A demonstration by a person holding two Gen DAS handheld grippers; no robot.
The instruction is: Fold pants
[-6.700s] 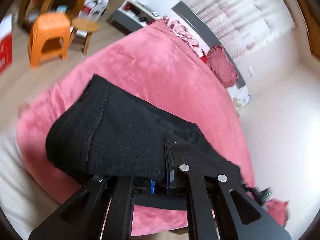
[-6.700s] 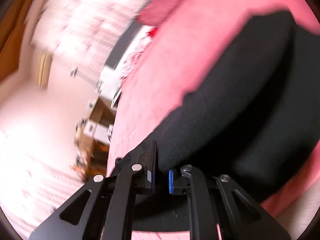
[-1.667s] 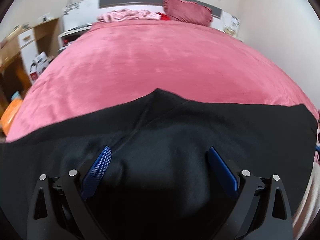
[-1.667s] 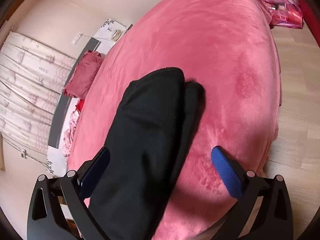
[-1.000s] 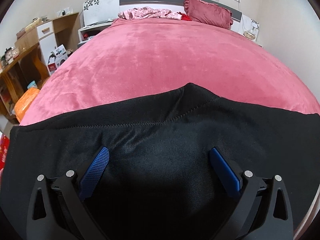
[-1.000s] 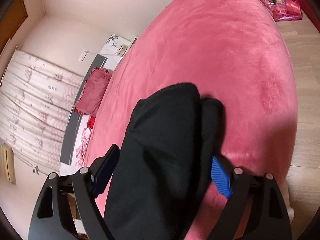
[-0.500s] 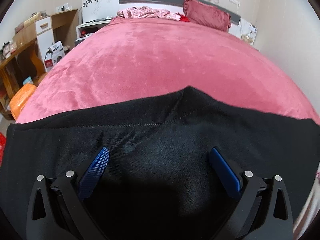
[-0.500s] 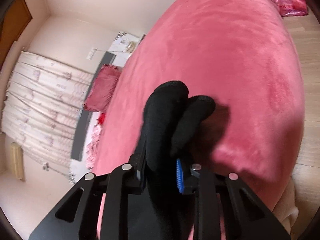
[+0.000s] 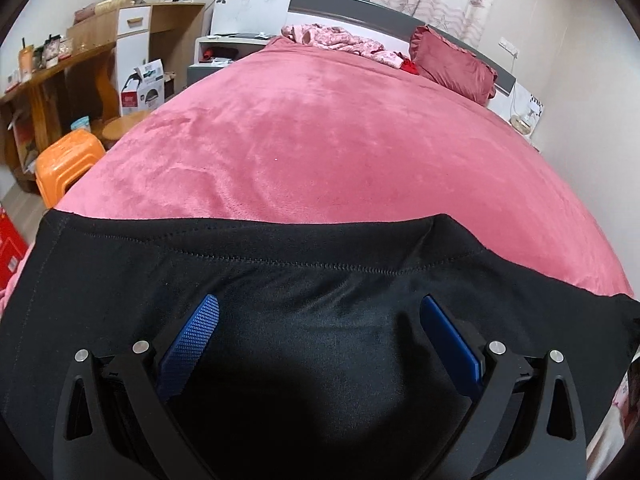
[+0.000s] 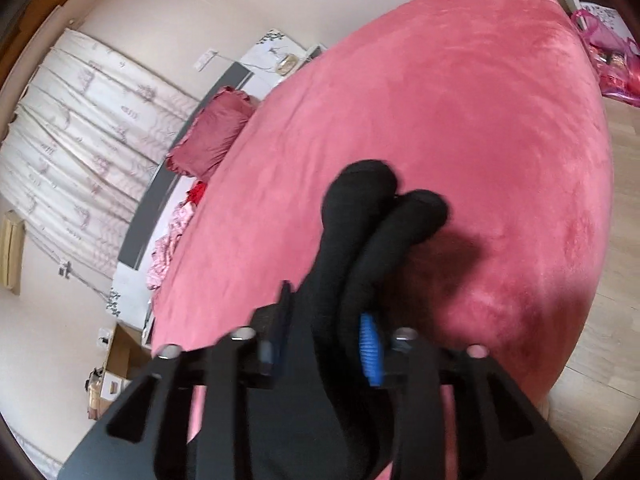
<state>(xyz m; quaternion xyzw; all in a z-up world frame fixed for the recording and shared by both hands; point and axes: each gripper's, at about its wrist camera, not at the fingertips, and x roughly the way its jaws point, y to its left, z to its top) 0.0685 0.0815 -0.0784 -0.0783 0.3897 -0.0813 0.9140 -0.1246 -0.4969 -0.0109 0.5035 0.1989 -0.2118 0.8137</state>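
Lifted now, right claw (image 10: 326, 340) clamps bunched black pants (image 10: 360, 232), jaws just reopening; left claw (image 9: 320, 320) gapes.

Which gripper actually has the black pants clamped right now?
The right gripper: its pads pinch the bunched pants. The left gripper stands wide open over flat fabric.

Black pants (image 9: 320, 300) showing stitched seams, lying lower frame. Pink-red plush bed cover (image 9: 320, 152) filling centre. Orange stool (image 9: 66, 160) sitting at left. Blue textured pads (image 9: 192, 340) showing bottom.
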